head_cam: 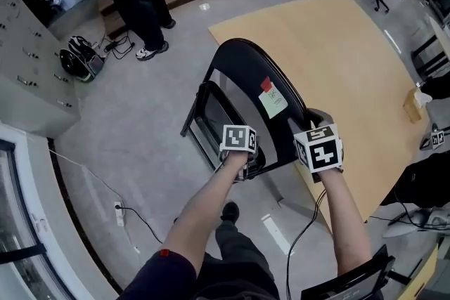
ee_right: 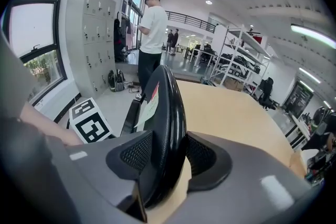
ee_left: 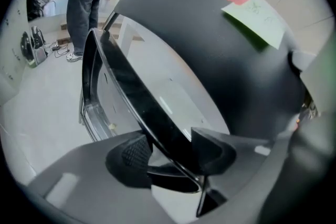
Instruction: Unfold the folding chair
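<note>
In the head view the marker cubes [head_cam: 239,138] hide both pairs of jaws. The folding chair [head_cam: 246,74] stands on the floor [head_cam: 126,116], just beside the wooden table [head_cam: 337,60]. The left gripper [ee_left: 170,152] is clamped on its seat rim [ee_left: 131,92], and the right gripper [ee_right: 165,155] is clamped on the backrest edge [ee_right: 170,107].

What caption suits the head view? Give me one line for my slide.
Left gripper shut on the black folding chair's seat edge, right gripper on its backrest.
</note>
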Action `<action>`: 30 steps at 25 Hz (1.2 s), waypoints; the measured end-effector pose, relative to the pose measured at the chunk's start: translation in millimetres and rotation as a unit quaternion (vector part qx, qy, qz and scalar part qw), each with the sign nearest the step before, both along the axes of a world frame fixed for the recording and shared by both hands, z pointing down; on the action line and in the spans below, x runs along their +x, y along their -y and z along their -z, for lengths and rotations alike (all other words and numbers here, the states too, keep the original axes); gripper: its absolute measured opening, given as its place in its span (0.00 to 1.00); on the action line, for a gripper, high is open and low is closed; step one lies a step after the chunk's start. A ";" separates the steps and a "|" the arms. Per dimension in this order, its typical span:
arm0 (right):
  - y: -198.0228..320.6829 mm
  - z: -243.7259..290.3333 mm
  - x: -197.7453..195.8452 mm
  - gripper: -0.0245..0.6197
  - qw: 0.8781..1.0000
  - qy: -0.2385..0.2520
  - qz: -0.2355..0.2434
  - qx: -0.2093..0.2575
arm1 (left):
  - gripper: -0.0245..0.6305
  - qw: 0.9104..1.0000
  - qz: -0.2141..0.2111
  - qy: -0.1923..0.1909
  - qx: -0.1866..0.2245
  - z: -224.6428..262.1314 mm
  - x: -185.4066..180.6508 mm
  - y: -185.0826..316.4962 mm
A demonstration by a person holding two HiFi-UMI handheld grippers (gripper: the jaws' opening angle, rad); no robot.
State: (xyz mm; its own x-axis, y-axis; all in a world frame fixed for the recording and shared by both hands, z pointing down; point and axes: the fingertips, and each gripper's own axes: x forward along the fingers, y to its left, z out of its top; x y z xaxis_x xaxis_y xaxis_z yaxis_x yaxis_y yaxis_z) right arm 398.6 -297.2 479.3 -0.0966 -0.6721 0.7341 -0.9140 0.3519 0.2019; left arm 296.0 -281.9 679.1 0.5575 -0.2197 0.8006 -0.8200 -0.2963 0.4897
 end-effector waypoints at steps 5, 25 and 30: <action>1.6 0.7 3.0 0.34 1.000 -0.010 -0.002 -0.004 | 0.38 1.000 -0.007 -0.012 0.012 5.1 -3.9 -2.2; 13.1 -16.0 13.5 0.35 0.999 0.009 -0.022 -0.028 | 0.41 0.995 0.047 -0.087 0.015 16.4 -78.1 -36.8; 12.2 -21.8 11.1 0.35 0.999 0.018 -0.026 -0.039 | 0.41 0.993 0.060 -0.106 0.003 17.1 -107.1 -52.4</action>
State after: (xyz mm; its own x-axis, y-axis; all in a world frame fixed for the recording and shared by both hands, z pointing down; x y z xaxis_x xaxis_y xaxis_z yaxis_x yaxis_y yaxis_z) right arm 409.6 -309.4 501.2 -0.0896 -0.6185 0.7807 -0.9376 0.3167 0.1433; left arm 188.8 -229.4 662.0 0.6830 -0.2988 0.6665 -0.7281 -0.2051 0.6541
